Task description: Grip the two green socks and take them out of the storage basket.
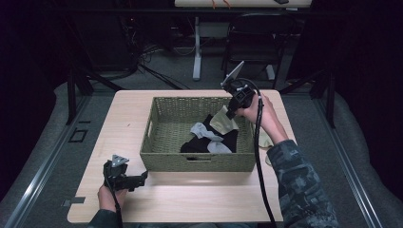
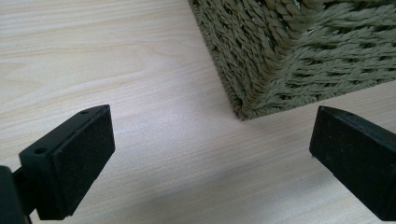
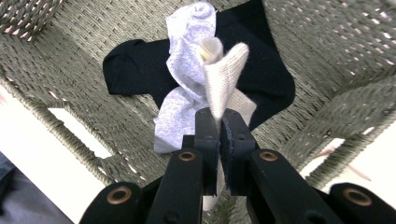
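Note:
A woven green basket [image 1: 161,156] stands mid-table. Inside it lie a black sock [image 1: 202,142] and a grey sock [image 1: 209,137]. My right gripper [image 1: 230,114] hangs over the basket's right side, shut on a cream sock [image 1: 223,121] that dangles into the basket. In the right gripper view the cream sock [image 3: 224,79] is pinched between the shut jaws, with the grey sock [image 3: 187,74] and black sock [image 3: 135,70] below it. My left gripper [image 1: 142,178] rests on the table by the basket's near left corner, open and holding nothing. The left gripper view shows that basket corner [image 2: 261,60] between the spread jaws.
Another pale sock [image 1: 264,140] lies on the wooden table [image 1: 123,114] just right of the basket, partly behind the right forearm. A chair [image 1: 256,38] and a table leg stand beyond the far edge. Bare tabletop lies left and in front of the basket.

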The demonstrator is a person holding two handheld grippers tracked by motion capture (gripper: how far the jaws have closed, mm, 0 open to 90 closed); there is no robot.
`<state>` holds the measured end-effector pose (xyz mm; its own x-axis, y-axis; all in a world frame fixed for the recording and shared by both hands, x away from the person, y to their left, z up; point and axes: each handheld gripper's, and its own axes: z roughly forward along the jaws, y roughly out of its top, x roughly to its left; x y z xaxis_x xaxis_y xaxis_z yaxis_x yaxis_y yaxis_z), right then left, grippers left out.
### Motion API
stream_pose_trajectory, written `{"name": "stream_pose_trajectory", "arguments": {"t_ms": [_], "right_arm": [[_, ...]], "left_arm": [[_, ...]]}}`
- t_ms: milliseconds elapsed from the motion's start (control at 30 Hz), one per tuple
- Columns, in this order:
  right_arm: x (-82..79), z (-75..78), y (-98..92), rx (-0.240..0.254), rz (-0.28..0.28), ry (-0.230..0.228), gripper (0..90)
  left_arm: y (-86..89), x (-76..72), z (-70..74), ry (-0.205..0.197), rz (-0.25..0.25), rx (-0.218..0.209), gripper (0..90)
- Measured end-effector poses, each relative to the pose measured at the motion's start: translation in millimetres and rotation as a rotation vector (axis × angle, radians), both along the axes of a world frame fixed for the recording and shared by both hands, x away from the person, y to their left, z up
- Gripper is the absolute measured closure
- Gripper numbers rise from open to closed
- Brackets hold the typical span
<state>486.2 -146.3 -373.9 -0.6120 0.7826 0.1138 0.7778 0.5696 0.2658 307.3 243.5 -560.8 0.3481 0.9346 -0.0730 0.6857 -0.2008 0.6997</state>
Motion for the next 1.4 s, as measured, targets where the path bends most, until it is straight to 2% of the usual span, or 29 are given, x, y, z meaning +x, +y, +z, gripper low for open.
{"name": "stream_pose_trajectory", "arguments": {"t_ms": [533, 800, 867, 1167, 1400], "right_arm": [[0.0, 36.2, -13.9, 0.006, -0.016, -0.029, 86.3], [-1.6, 54.4, -25.8, 0.020, -0.028, -0.058, 86.3], [-3.3, 59.0, -29.8, 0.033, -0.046, -0.076, 86.3], [-12.0, 82.8, -66.9, 0.034, -0.100, -0.114, 86.3], [-22.4, 87.6, -103.7, 0.035, -0.171, -0.130, 86.3]], "left_arm": [[-0.2, 0.1, 0.0, 0.001, -0.003, 0.001, 0.0], [-0.4, 0.1, -0.1, -0.001, 0.000, -0.002, 0.0], [-0.3, 0.0, 0.1, 0.000, -0.002, -0.002, 0.0], [-0.7, 0.0, 0.0, -0.001, 0.001, -0.005, 0.0], [-0.2, -0.1, 0.4, 0.001, 0.000, 0.000, 0.0]]}}
